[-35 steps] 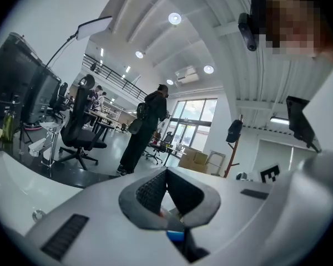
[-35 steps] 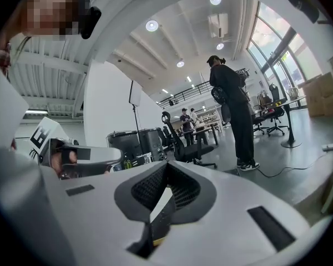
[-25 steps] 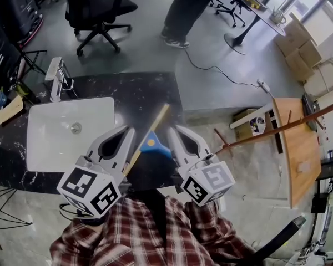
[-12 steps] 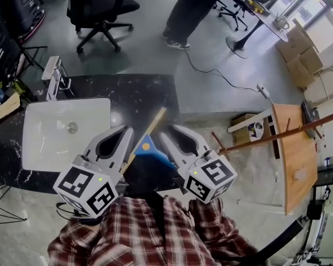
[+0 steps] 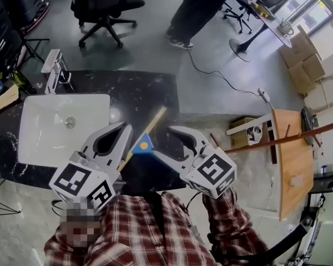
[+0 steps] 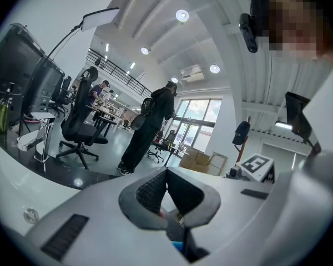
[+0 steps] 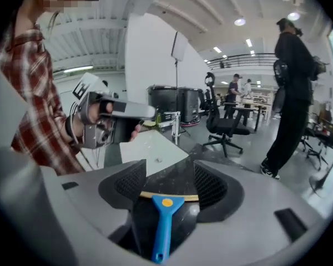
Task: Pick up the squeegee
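Note:
The squeegee (image 5: 144,145), blue handle with a yellow dot and a long tan blade, lies on the black marble counter (image 5: 139,93). My right gripper (image 5: 165,143) hangs just above its handle, rolled on its side, and its jaws are opening. In the right gripper view the squeegee (image 7: 164,220) lies flat between the wide pads of the right gripper (image 7: 167,184), which do not touch it. My left gripper (image 5: 124,129) hovers to the left of the blade with its tips together. In the left gripper view the left gripper's (image 6: 166,173) pads meet, with nothing between them.
A white sink (image 5: 61,129) with a faucet (image 5: 53,71) is set in the counter's left part. Behind the counter stand a person (image 5: 200,10) and an office chair (image 5: 102,4). A wooden stand (image 5: 291,154) is on the right.
The right gripper's jaws went from shut to wide open while it rolled and dipped over the squeegee handle. The left gripper barely moved.

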`<state>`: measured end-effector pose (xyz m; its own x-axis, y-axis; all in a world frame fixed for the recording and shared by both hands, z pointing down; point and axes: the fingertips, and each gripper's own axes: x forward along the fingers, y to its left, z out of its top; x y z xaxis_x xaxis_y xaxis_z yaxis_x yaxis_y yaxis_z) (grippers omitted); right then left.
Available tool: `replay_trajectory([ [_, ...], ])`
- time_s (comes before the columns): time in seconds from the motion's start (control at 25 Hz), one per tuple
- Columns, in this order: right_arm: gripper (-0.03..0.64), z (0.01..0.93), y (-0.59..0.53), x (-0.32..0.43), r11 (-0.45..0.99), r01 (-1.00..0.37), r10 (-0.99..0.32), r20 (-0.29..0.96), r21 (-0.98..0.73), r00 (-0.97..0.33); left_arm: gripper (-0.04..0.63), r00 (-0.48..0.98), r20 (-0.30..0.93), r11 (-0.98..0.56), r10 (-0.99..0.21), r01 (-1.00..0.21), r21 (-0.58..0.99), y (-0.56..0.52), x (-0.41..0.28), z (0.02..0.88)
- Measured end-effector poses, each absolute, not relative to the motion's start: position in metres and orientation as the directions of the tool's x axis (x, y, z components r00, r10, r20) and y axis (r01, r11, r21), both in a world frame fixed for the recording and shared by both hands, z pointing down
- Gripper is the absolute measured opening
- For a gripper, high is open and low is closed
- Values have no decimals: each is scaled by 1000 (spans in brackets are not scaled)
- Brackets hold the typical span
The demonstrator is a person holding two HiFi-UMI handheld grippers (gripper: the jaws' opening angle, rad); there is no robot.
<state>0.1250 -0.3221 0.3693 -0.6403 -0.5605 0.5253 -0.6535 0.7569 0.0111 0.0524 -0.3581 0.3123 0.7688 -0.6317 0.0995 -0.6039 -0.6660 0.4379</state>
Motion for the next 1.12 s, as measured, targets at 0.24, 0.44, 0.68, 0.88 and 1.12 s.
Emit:
replay_trajectory([
  [0.24, 250, 429, -304, 127, 841, -540, -354, 721, -33, -595, 11, 763, 96, -651, -639, -603, 460, -358, 48, 317],
  [0.44, 250, 480, -292, 133, 830, -540, -196, 832, -142, -520, 11, 762, 97, -641, -640, -599, 479, -354, 43, 324],
  [0.68, 250, 519, -291, 140, 820, -547, -86, 908, -169, -409, 9, 766, 97, -630, -635, -587, 508, -347, 39, 334],
  [0.88, 249, 537, -294, 141, 820, -557, -71, 943, -131, -326, 11, 764, 106, -617, -637, -588, 523, -345, 34, 343],
  [1.12, 249, 555, -299, 137, 814, -569, -45, 964, -116, -261, 11, 755, 115, -601, -645, -595, 534, -345, 28, 350],
])
